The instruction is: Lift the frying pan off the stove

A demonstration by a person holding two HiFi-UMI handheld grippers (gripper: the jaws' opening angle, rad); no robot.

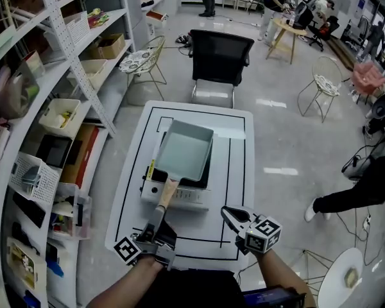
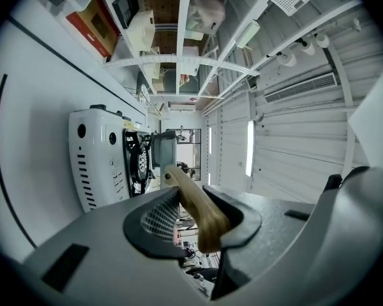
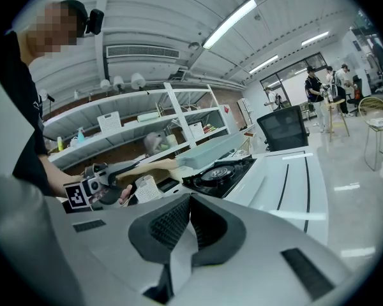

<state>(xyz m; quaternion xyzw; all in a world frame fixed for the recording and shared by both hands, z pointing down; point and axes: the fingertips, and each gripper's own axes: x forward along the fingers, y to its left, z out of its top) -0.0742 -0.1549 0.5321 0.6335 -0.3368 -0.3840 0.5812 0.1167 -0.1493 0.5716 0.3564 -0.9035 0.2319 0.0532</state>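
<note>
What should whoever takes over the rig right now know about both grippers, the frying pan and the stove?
Left gripper: fingers shut on the wooden handle of the frying pan.
Right gripper: shut, empty, near the table's front edge, right of the stove.
Frying pan: above the stove; the right gripper view shows it raised clear of the burner.
Done: grasp, and apparently the lift-off.
Left: probably only raising it further clear.

Bright, even light from ceiling strips [image 3: 230, 23]; fisheye edges darkened.
</note>
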